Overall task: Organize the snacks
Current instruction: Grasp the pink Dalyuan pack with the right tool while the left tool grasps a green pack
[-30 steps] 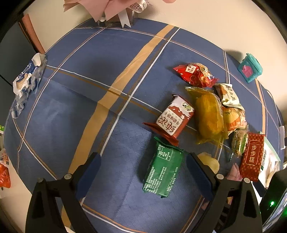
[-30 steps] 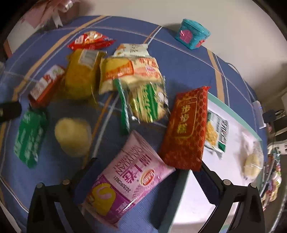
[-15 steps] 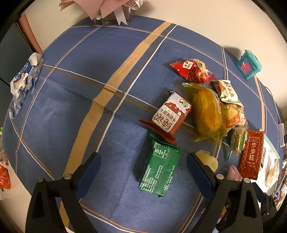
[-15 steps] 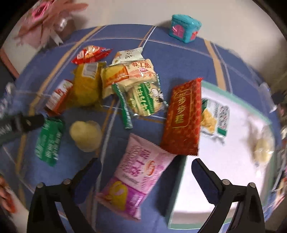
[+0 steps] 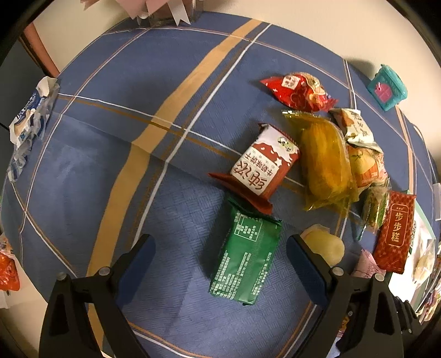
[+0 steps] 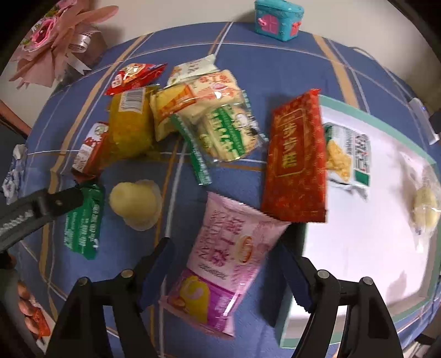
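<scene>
While both grippers stand wide open and grasp nothing, the left gripper (image 5: 220, 258) hangs over the blue plaid tabletop (image 5: 115, 132) with the green packet (image 5: 245, 261) lying between its spread fingers, touching neither. Left of it, only the left wrist view takes in a crumpled blue-and-white wrapper (image 5: 30, 115) at the tabletop's edge. Just beyond the green packet lies a red-and-white biscuit packet (image 5: 264, 168), its lower seam overlapping the green one, then a yellow translucent bag (image 5: 325, 165) and a red candy pouch (image 5: 300, 92). A pale round snack (image 5: 328, 243) sits just beside the left gripper's right finger. Further right, the right gripper (image 6: 226, 278) straddles the lower end of a pink packet (image 6: 228, 258); blur leaves contact with its fingers uncertain. The pink packet shows only as a sliver in the left wrist view. A long red packet (image 6: 296, 159) lies half over the rim of a white tray (image 6: 366, 242) with a green edge. Only the right wrist view shows the tray's contents: a white-and-green packet (image 6: 350, 157), partly hidden under the red one, and a blurred clear-wrapped pale item (image 6: 425, 206) at the far right. A teal box (image 6: 278, 19) stands at the far edge.
</scene>
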{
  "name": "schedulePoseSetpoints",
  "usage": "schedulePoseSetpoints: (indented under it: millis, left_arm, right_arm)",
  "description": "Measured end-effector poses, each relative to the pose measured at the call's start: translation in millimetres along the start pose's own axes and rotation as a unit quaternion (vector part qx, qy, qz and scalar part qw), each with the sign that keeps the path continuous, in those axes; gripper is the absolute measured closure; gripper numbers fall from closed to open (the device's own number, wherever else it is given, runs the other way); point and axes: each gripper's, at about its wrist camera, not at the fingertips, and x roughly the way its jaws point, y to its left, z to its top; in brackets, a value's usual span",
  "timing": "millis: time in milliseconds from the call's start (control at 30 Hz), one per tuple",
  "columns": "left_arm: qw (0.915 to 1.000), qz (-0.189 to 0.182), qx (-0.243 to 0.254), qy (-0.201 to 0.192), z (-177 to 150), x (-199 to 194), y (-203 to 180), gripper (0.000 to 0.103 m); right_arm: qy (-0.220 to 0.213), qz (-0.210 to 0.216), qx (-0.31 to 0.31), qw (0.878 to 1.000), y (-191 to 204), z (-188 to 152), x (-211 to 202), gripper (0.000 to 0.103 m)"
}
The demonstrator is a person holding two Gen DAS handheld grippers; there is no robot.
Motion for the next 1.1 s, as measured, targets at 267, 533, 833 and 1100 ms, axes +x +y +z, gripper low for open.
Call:
schedulePoseSetpoints:
  millis: [267,533,833,1100]
  left_arm:
    - [0.9999,-0.001,0.009,0.012,-2,12,-10,0.007]
    - [0.9994,0.000,0.006,0.035,-4,41,-19,0.007]
    - [0.9991,0.020,0.015,0.033,-7,59,-32,0.008]
    - [0.9997,0.018,0.003,0.015,2,46,-33,0.034]
  right_arm:
    - [-0.020,0.026,-0.021,0.999,22,5,-4,0.025]
    - [0.003,-0.022,-0.031,0.999,29,1,16,0.027]
    - [-0.007,-0.035,-0.044,0.998,50,-12,28,0.027]
    - [-0.024,-0.031,-0.039,0.998,36,-28,12,0.038]
